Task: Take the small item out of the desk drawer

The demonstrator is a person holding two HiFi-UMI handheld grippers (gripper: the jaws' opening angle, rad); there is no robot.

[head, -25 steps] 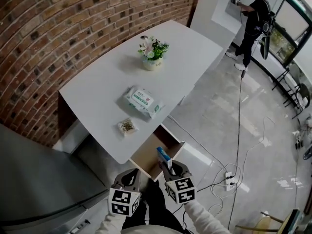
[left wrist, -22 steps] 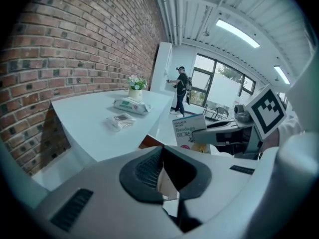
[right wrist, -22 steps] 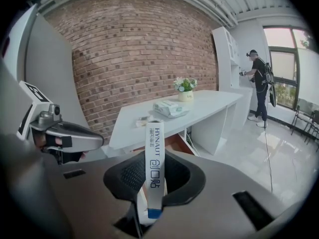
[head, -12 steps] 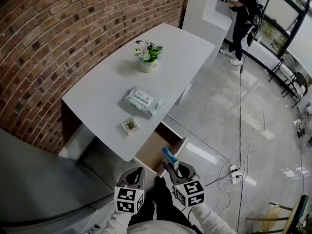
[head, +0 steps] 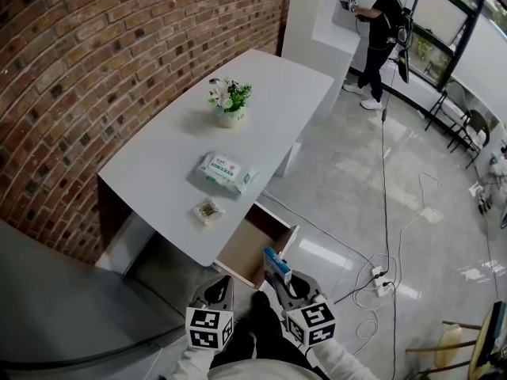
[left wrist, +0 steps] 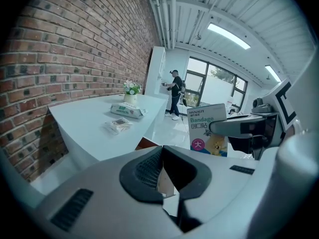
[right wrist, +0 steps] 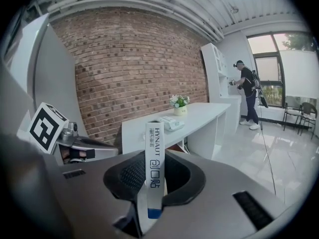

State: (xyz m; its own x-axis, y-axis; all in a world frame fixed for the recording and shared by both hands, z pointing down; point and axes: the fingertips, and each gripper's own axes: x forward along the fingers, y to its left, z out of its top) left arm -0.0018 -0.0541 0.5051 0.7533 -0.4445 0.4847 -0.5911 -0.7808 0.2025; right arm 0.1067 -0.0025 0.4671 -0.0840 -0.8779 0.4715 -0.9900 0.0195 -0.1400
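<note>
Head view: a white desk (head: 174,157) stands along a brick wall, its wooden drawer (head: 273,221) pulled open. Just short of the drawer, the right claw (head: 283,282) grasps a small flat blue-and-white bandage box (head: 276,263), held above and clear of the drawer.
Left gripper view: the left claw (left wrist: 164,176) has its jaws slightly apart with nothing between them. The box is off to its right.
Right gripper view: the box stands upright between the pads, its long axis pointing up out of the jaws.
Coming move: probably setting it down. The desktop lies ahead and left of the right claw.
</note>
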